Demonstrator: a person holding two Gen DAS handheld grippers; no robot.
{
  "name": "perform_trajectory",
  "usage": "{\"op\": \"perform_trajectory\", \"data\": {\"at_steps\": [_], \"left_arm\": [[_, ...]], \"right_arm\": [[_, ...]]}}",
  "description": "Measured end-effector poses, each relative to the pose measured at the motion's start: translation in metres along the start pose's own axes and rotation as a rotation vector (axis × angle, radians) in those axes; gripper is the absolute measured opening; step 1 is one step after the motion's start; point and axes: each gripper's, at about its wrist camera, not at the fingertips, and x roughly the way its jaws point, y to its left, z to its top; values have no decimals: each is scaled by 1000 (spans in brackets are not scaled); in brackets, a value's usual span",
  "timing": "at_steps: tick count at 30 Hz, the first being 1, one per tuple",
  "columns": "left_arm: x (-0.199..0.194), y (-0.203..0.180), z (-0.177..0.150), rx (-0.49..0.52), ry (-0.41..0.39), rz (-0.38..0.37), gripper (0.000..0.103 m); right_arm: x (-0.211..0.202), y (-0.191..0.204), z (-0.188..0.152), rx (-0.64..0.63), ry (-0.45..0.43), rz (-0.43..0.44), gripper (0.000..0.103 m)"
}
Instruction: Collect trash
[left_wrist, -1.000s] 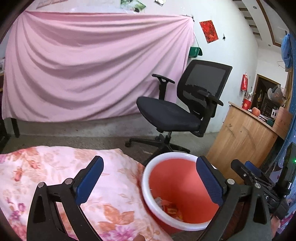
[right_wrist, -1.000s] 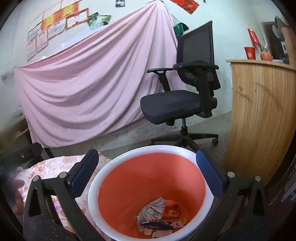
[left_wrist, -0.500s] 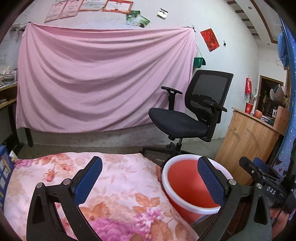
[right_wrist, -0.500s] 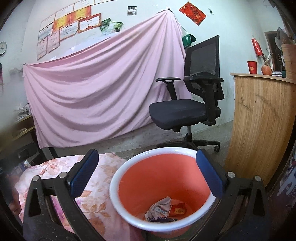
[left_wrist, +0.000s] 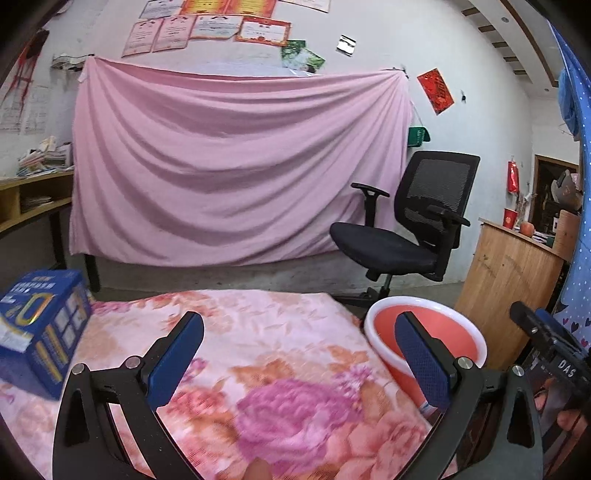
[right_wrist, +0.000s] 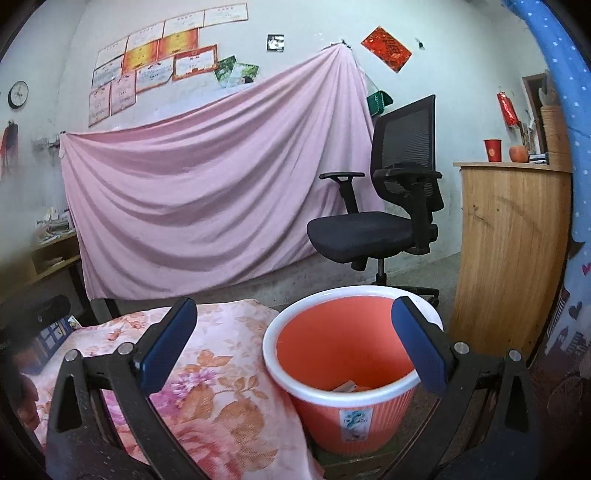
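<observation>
1. Your left gripper (left_wrist: 299, 354): jaws spread wide, nothing between the blue pads (left_wrist: 175, 360). It hangs over the floral cloth (left_wrist: 266, 332).
2. Your right gripper (right_wrist: 293, 345): jaws also spread wide, nothing held. Its pads (right_wrist: 168, 349) frame the cloth edge on 1 side and the bin on the other.
3. Orange bin (right_wrist: 341, 356), white rim, ribbed outer wall w/ a small sticker low on the front. In the right wrist view it sits at 5 o'clock, just beside the draped cloth edge (right_wrist: 236, 373). In the left wrist view the same bin (left_wrist: 454, 332) shows at 4 o'clock, partly behind the right-hand finger.
4. Trash (right_wrist: 347, 387): a scrap of wrapper shows just above the near rim, inside the bin; the rest of the bin floor is hidden from you.
5. Blue box (left_wrist: 40, 328), printed carton, at 9 o'clock in the left wrist view, resting on the cloth, blurred. Contents: can't tell.
6. Office chair (left_wrist: 406, 229), black mesh back, at 2 o'clock, beyond the bin on the concrete floor.
7. Pink sheet (left_wrist: 229, 162) hung across the back wall, 12 o'clock.
8. Wooden counter (right_wrist: 513, 240) at 3 o'clock in the right wrist view, w/ a red cup (right_wrist: 493, 149) on top.
</observation>
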Motion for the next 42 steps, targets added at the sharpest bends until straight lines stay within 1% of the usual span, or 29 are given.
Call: {"op": "perform_trajectory", "data": {"at_steps": [5, 11, 18, 25, 28, 34, 39, 42], "left_arm": [[-18, 15, -11, -19, 12, 22, 101], [-44, 34, -23, -28, 8, 29, 101], [-72, 47, -38, 14, -9, 39, 101], [-92, 58, -55, 30, -19, 46, 101], [-98, 64, -60, 32, -17, 48, 101], [-117, 74, -73, 53, -40, 59, 101], [-124, 84, -80, 50, -42, 74, 101], [-125, 83, -83, 55, -47, 86, 101]], "right_arm": [[-22, 13, -7, -5, -35, 6, 103], [-46, 35, -22, -21, -39, 3, 103], [-74, 62, -36, -43, -55, -8, 103], [-95, 84, -46, -42, -62, -24, 103], [-98, 92, -50, -45, -49, -24, 103], [-107, 109, -62, -60, -11, -7, 103], [-108, 118, -72, -60, 14, -20, 103], [-107, 126, -75, -74, 16, -11, 103]]}}
